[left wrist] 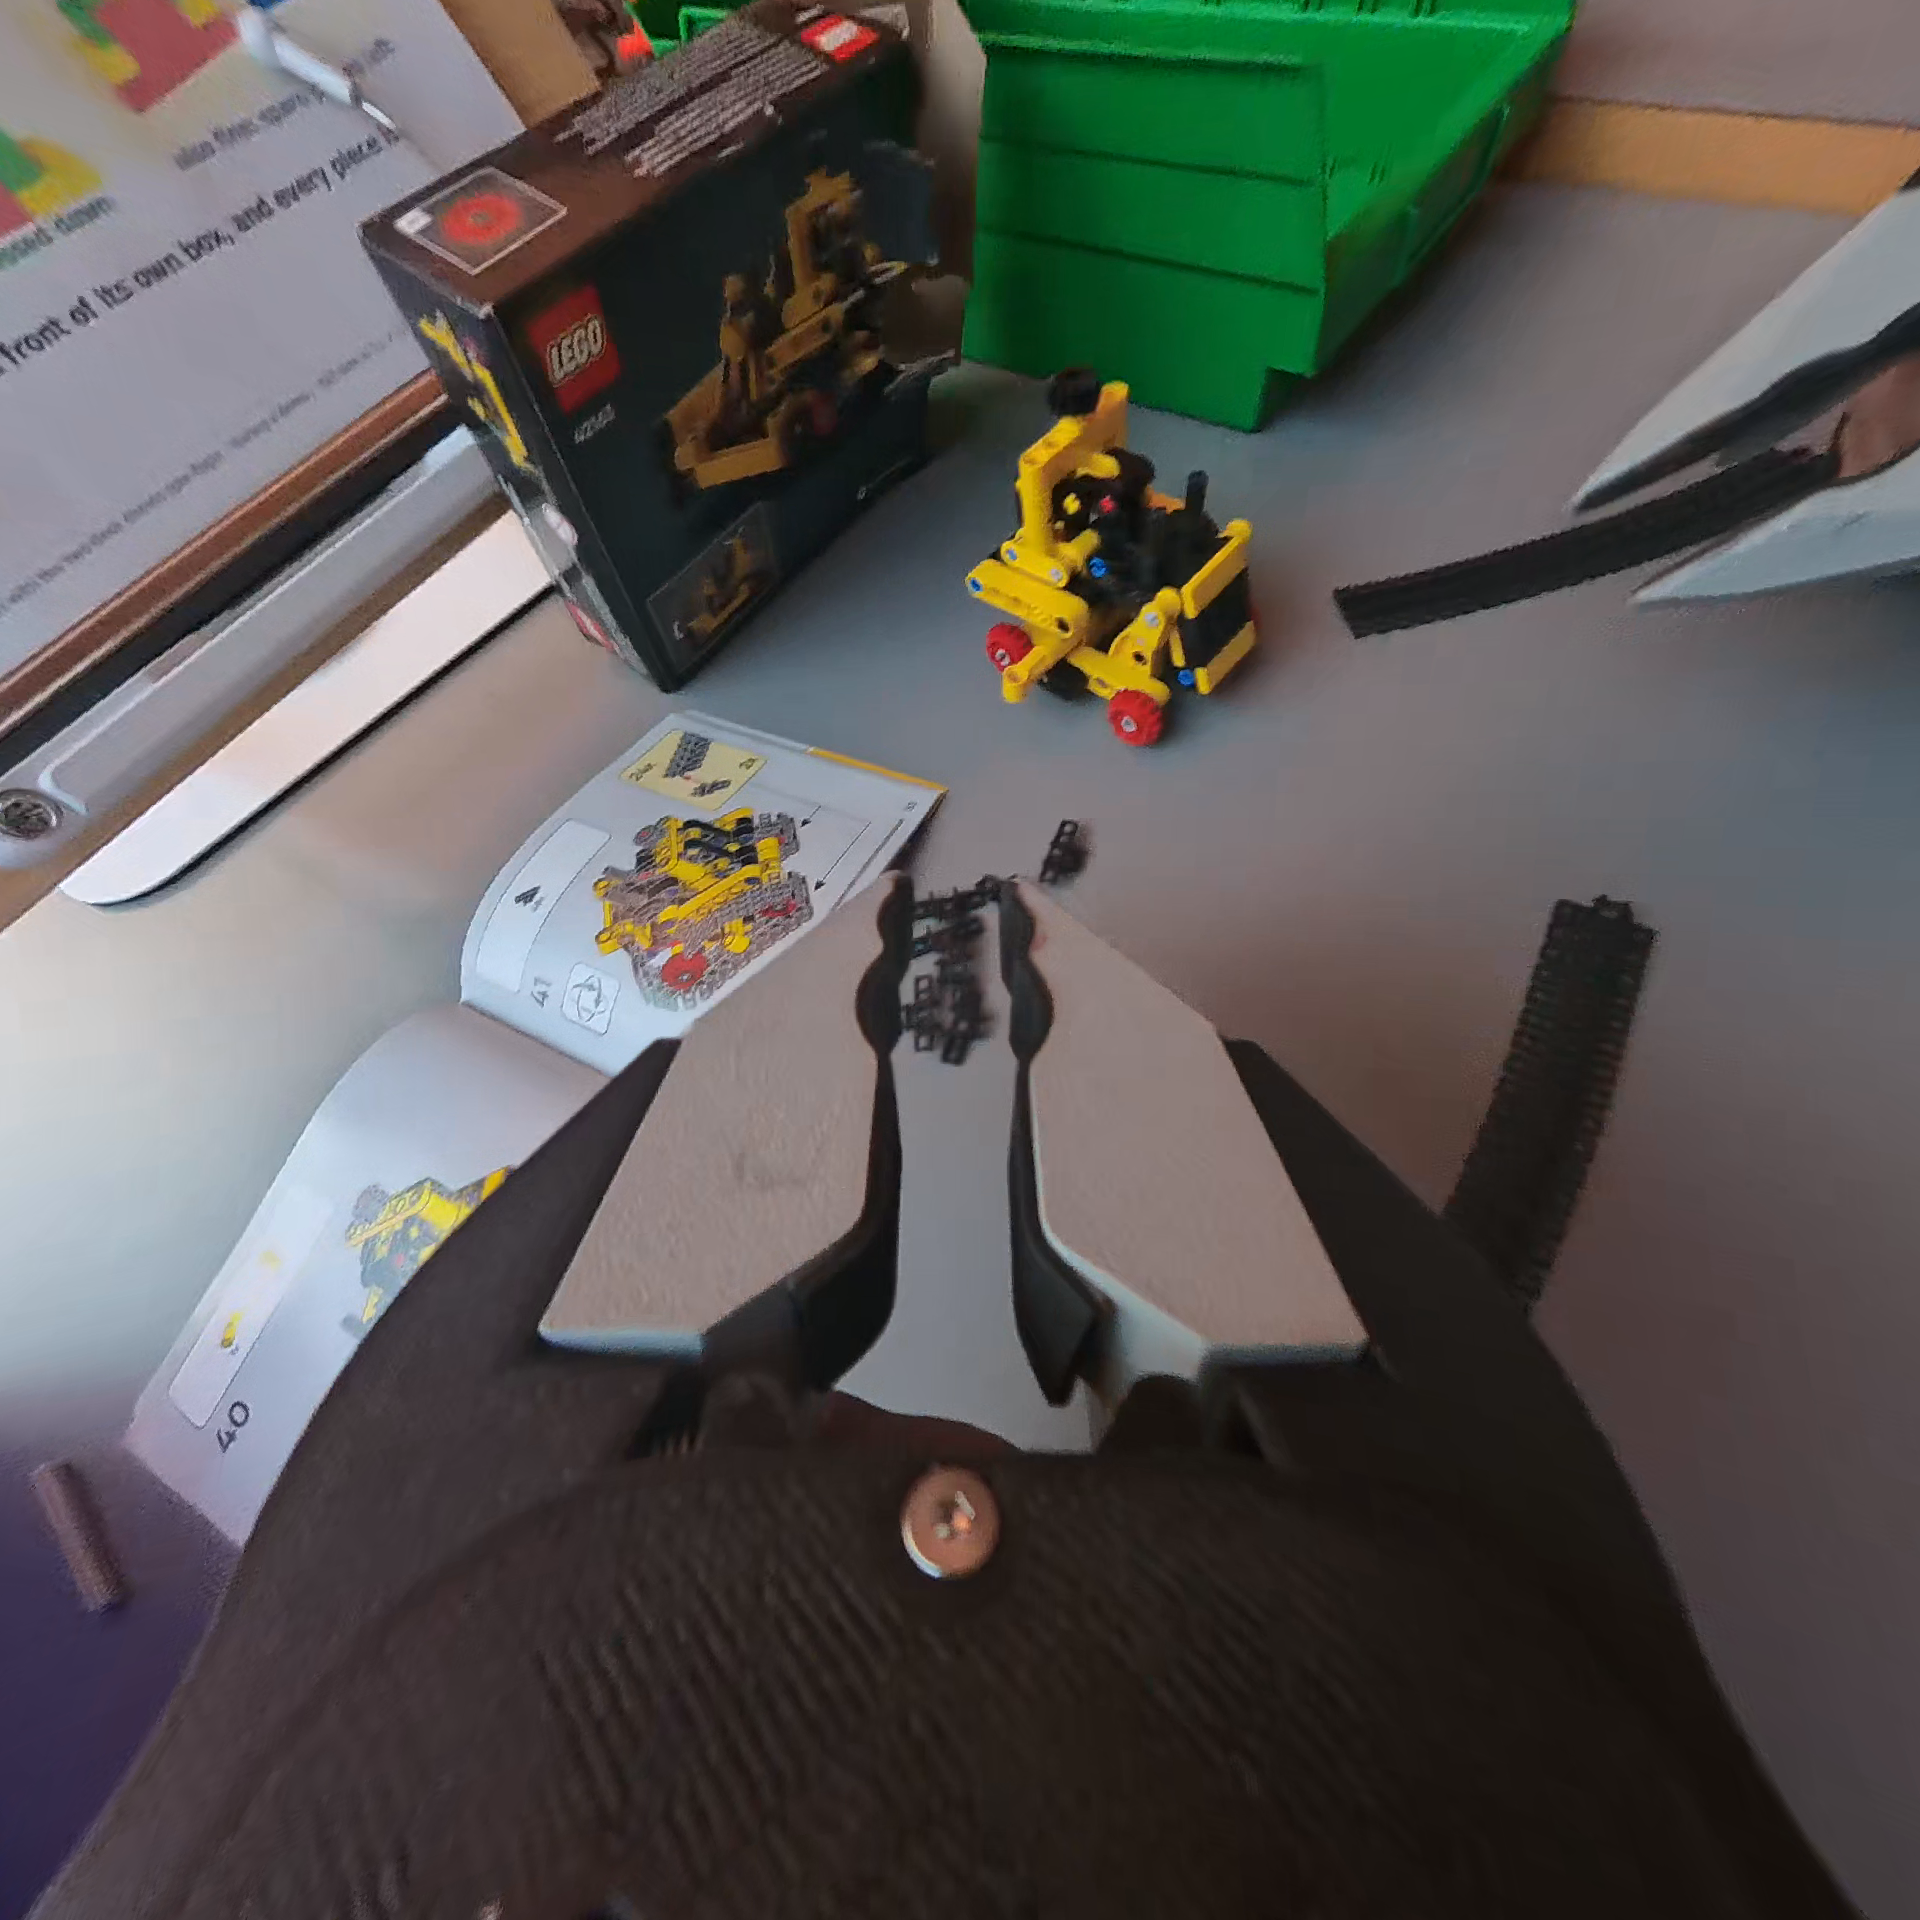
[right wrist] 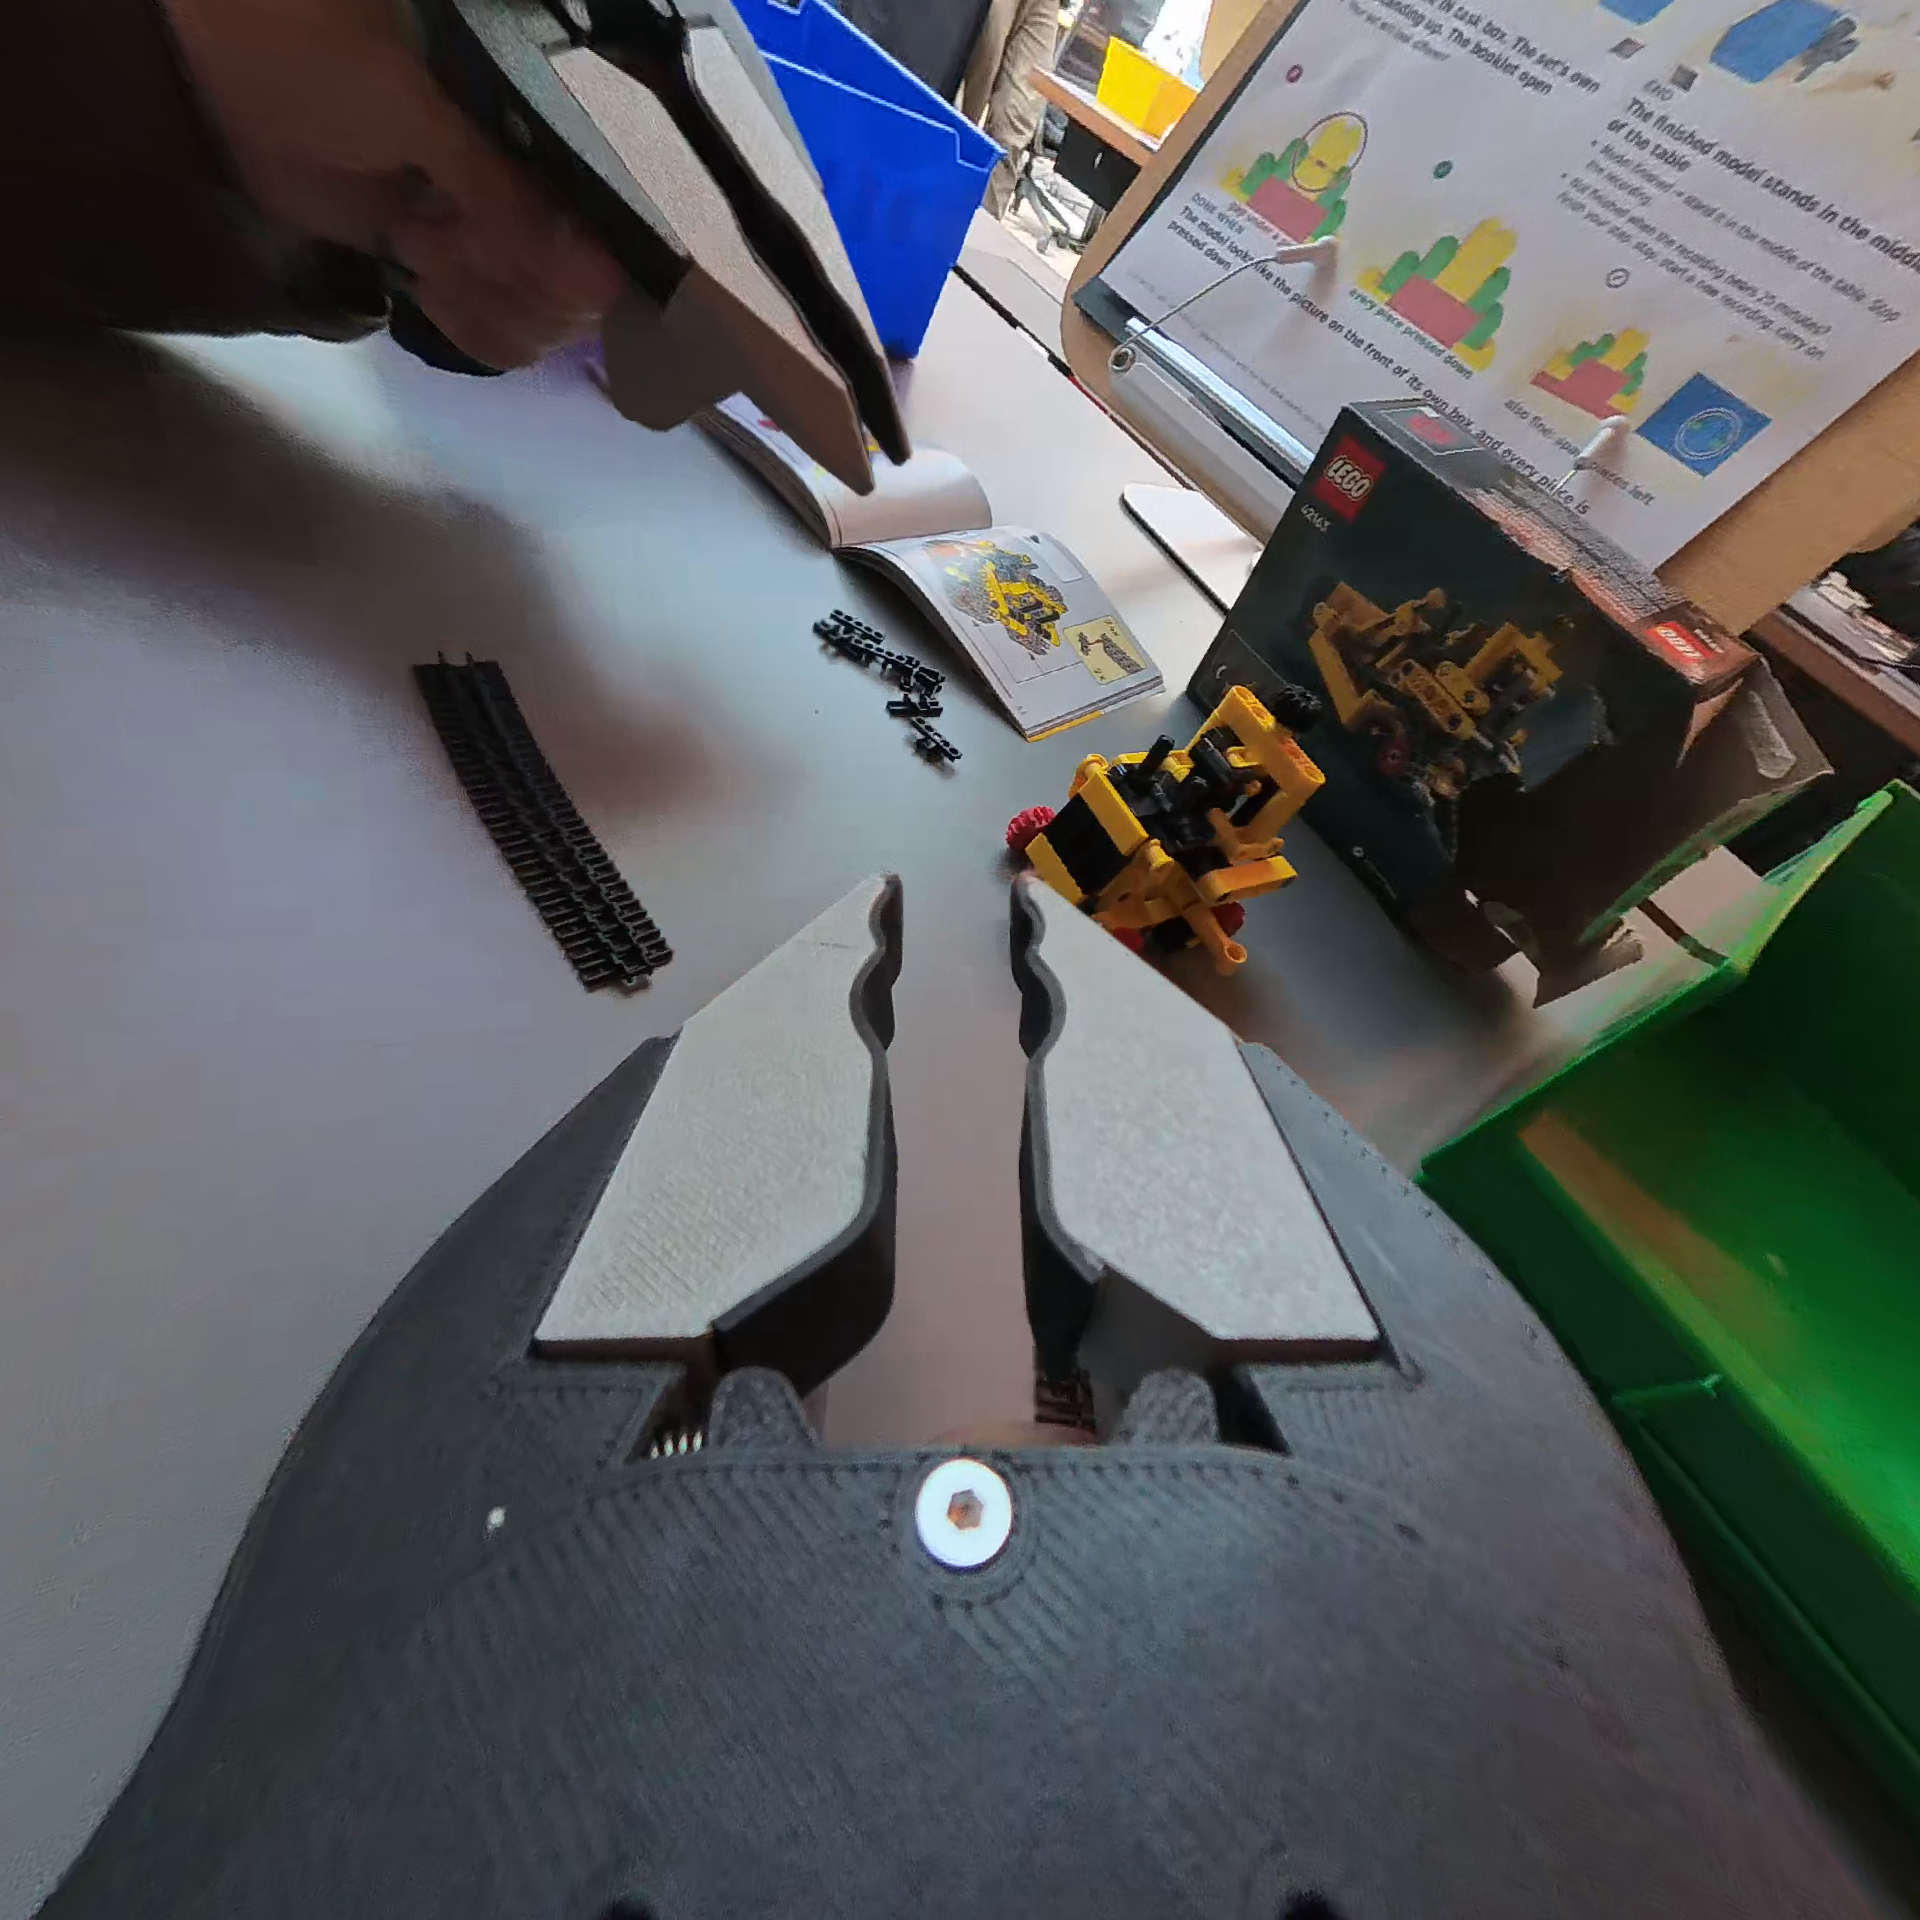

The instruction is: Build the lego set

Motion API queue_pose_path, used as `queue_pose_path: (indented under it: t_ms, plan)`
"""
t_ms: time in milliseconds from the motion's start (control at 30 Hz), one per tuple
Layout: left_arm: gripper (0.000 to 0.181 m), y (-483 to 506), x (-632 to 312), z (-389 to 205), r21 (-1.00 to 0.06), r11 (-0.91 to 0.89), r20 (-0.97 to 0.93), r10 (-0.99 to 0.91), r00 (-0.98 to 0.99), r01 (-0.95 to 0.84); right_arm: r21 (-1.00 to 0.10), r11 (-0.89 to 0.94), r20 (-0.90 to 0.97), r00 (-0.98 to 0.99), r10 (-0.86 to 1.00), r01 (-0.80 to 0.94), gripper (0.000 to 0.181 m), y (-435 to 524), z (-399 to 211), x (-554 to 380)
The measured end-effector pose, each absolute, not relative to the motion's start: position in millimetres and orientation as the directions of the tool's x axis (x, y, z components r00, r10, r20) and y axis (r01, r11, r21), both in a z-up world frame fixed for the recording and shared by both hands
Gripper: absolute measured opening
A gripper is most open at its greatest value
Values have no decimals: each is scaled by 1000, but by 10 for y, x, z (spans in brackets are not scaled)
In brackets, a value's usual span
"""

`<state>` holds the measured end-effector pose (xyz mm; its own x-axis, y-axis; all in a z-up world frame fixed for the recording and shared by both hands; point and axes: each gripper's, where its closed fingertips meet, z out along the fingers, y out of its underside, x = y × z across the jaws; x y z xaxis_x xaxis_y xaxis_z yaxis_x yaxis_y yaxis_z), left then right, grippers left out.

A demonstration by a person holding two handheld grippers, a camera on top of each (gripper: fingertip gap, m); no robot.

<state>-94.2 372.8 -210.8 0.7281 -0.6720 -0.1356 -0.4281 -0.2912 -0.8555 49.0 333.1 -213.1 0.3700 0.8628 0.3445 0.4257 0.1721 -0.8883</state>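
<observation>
A partly built yellow and black Lego vehicle (left wrist: 1122, 582) with red wheels stands on the grey table (left wrist: 1351, 831); it also shows in the right wrist view (right wrist: 1174, 821). Loose black track links (left wrist: 951, 966) lie between and just past my left gripper's tips (left wrist: 956, 894), which is open and empty above them. One joined black track strip (left wrist: 1558, 1081) lies to its right. A second strip (left wrist: 1507, 577) runs under my right gripper (left wrist: 1610, 551). In the right wrist view that gripper (right wrist: 956, 894) is open, with nothing between its tips, just left of the vehicle.
The open instruction booklet (left wrist: 675, 914) lies left of the links. The set's black box (left wrist: 675, 395) stands behind it, and a green bin (left wrist: 1195, 208) sits at the back. A blue bin (right wrist: 873, 177) and a poster board (right wrist: 1507, 208) stand beyond. A small metal rod (left wrist: 78, 1538) lies near left. Left tips to right tips: about 15 cm. My right tips are about 40 cm from the small metal rod (left wrist: 78, 1538), my left tips only 25 cm.
</observation>
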Motion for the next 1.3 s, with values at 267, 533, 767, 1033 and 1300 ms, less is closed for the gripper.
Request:
queue_pose_path:
  t_ms: [267, 533, 767, 1033, 1300]
  plan:
    - [15, 3744, -995, -2399, -823, -356, -66, -714, 697, -443, -915, 120, 304, 464, 832, 385, 17, 3497, -2054, 613]
    - [29, 3801, -1164, -2617, -763, -401, -121, -682, 721, -507, -921, 94, 279, 471, 837, 378, 16, 3535, -2062, 601]
    - [10, 3808, -1020, -2704, -725, -373, -129, -752, 647, -579, -932, 87, 260, 479, 839, 353, 15, 3522, -2029, 629]
    - [7, 3339, -706, -2696, -735, -296, -62, -867, 495, -610, -937, 93, 258, 486, 835, 338, 12, 3513, -1998, 657]
    - [24, 3314, -290, -2312, -882, -169, -20, -919, 393, -439, -931, 106, 273, 473, 837, 350, 12, 3485, -2009, 636]
